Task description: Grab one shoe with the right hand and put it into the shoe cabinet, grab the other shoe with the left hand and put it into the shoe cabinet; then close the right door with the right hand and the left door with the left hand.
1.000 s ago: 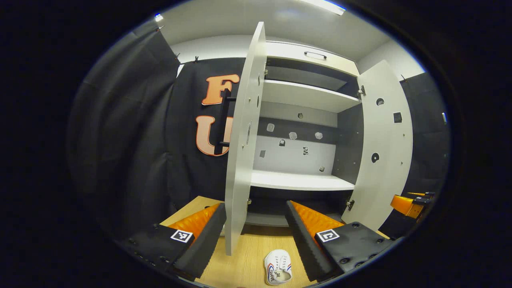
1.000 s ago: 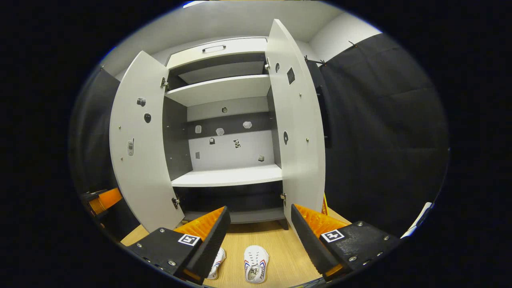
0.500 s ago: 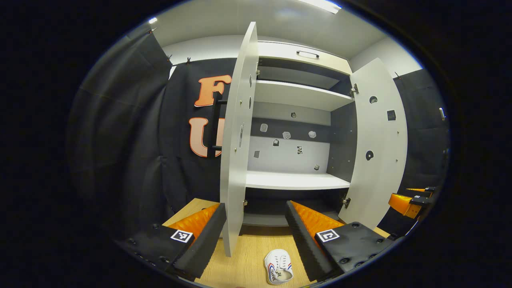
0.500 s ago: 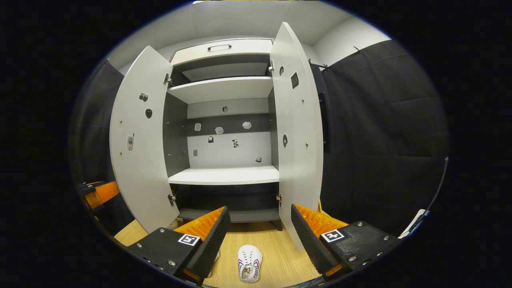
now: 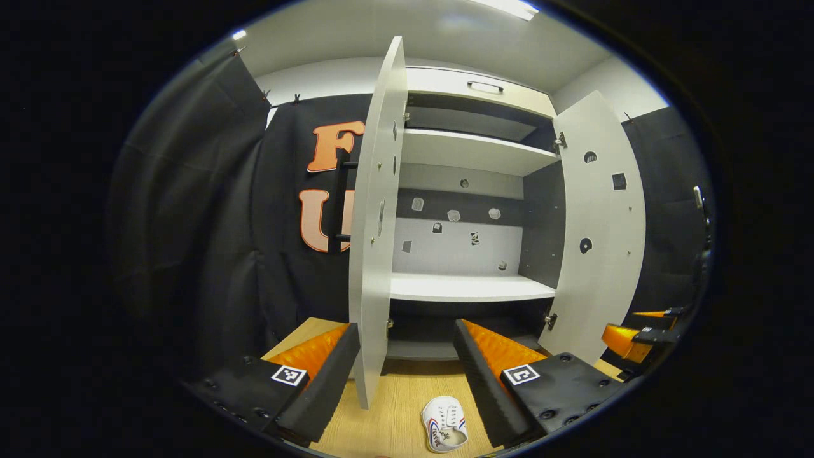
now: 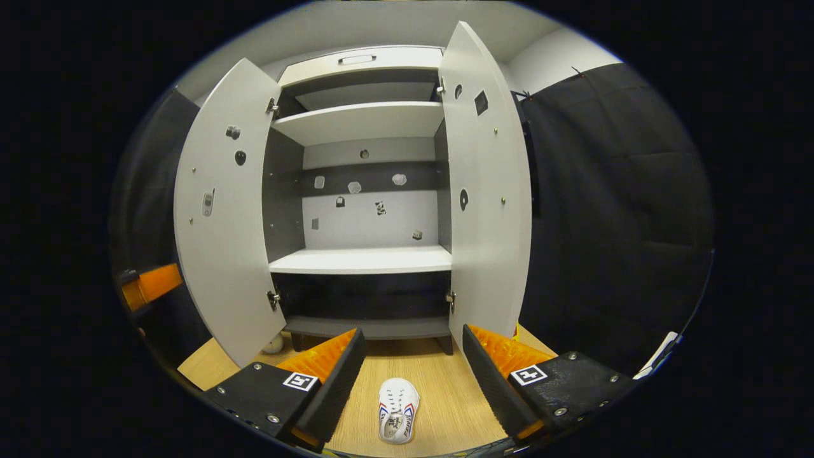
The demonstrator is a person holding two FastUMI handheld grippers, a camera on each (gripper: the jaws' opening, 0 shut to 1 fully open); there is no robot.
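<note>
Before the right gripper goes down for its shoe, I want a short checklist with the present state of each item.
1. Right gripper open: ok, jaws wide apart.
2. Shoe lined up between its fingers: ok, it lies on the floor centred ahead.
3. Right gripper empty: ok.
4. Cabinet doors open: ok, right door and left door both swung out.
5. Shelf free for shoes: ok, nothing on it.
6. Left gripper open and free: ok; other shoe lies on the floor near it.
</note>
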